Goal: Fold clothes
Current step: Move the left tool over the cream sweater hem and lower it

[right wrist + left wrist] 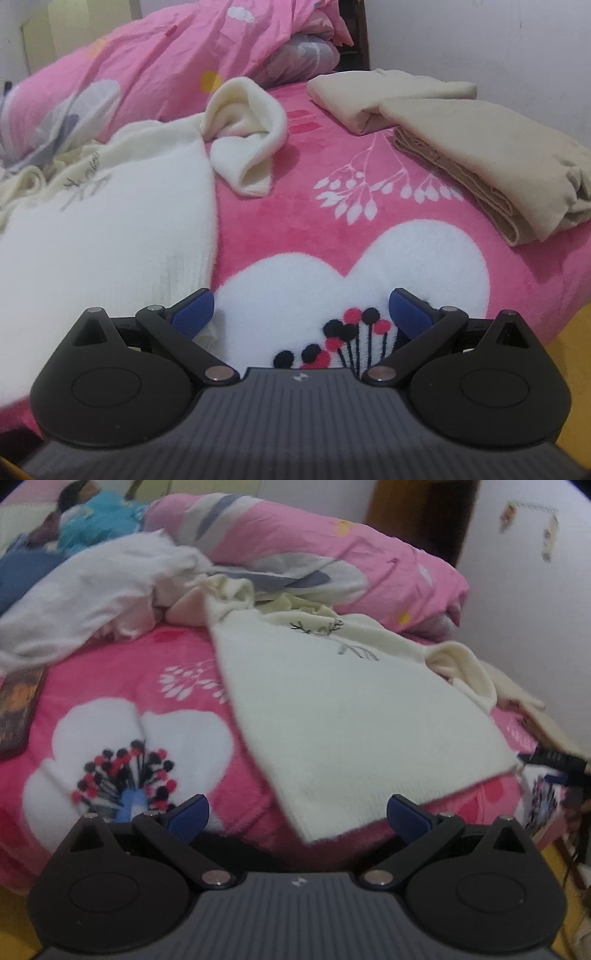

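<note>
A bed under a pink flowered blanket [295,192]. Your left tool [297,816] and right tool [302,314] are both spread wide, holding nothing. The cream sweater [332,709] lies flat just ahead, one sleeve [251,147] crumpled, folded beige clothes [461,147] beyond; pinch one layer at the hem corners.

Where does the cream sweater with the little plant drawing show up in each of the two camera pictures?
Left wrist view: the cream sweater lies in the middle and right, its hem just ahead of the open left gripper.
Right wrist view: the sweater fills the left side, its rolled sleeve near the top middle, left of the open right gripper.
Shared landmark: the pink quilt heaped behind the sweater.
</note>
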Tool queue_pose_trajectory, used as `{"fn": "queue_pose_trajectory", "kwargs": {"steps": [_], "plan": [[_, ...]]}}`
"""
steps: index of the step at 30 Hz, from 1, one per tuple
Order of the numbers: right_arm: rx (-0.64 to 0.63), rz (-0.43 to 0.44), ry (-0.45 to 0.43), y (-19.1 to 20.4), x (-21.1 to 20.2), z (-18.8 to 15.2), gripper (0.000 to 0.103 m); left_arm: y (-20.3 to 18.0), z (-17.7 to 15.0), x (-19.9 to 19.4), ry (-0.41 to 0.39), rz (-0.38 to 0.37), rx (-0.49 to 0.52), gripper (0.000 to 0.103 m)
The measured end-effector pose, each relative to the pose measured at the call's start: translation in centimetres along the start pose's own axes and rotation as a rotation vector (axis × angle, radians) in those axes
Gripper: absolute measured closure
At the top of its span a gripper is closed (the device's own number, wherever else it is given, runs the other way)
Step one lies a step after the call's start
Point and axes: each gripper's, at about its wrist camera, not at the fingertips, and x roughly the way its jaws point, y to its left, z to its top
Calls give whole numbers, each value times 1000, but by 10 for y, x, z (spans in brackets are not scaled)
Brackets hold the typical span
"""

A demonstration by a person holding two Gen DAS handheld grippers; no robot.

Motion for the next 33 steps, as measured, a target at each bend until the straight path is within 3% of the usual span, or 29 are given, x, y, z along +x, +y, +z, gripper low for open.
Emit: {"fn": "queue_pose_trajectory", "kwargs": {"steps": [5,10,13,24,33], "plan": [[18,54,-1,-7,-4,1,1,-9,3,6,-6,-42,32,3],[10,81,-16,-11,-5,-3,1,-2,11,18,7,-79,0,25],[-6,82,-23,-10,-5,-4,1,7,19,25,3,-80,-37,31],[-13,79,-32,-9,-5,-7,1,44,46,57,19,-116,-178,32],[-20,65,-27,-7,-4,-7,1,61,45,82,46,-152,-256,32]]}}
